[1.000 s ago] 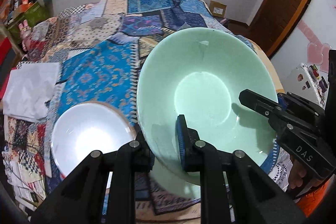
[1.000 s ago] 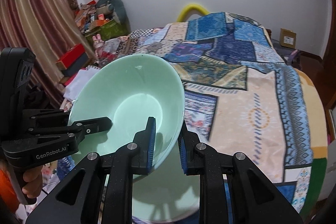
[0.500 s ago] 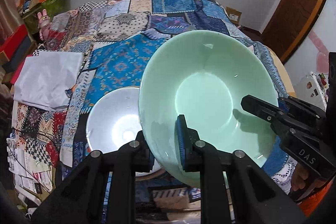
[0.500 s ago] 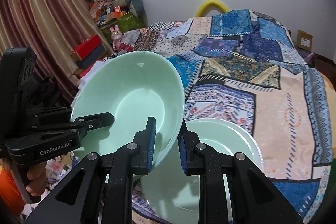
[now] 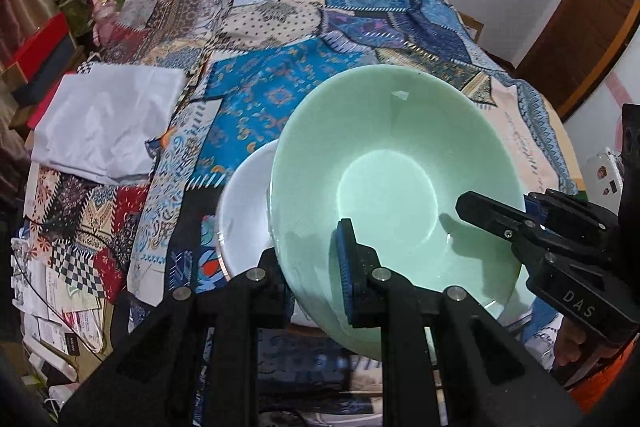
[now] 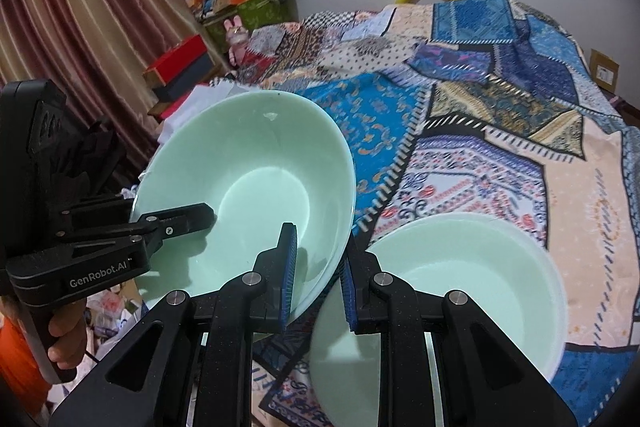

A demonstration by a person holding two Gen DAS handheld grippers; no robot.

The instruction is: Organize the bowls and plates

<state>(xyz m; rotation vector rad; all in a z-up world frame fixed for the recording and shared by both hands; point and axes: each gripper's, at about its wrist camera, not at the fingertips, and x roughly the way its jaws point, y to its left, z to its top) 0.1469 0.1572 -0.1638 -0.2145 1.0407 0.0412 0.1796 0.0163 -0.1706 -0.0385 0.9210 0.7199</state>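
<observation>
Both grippers hold one pale green bowl (image 5: pixel 392 187) by its rim, lifted clear of the patchwork cloth (image 5: pixel 264 99). Left gripper (image 5: pixel 316 267): jaws closed down to the thickness of the bowl wall, one pad inside and one outside at the near rim. Right gripper (image 6: pixel 318 267): same pinch, on the opposite side of the rim; in the left wrist view it enters from the right, one finger reaching into the bowl. A grip on two sides likely serves to keep a wide, smooth bowl from swinging or slipping out of a single narrow pinch. The bowl tilts, with its mouth facing both cameras. On the cloth below sit two more dishes: a white bowl (image 5: pixel 244 203) partly hidden behind the held bowl's left edge, and a second pale green bowl (image 6: pixel 460 291) under the right gripper. Judgement: the carried bowl is meant to nest into one of these; which one, cannot tell. A folded white cloth (image 5: pixel 108 119) lies farther left, well apart.
</observation>
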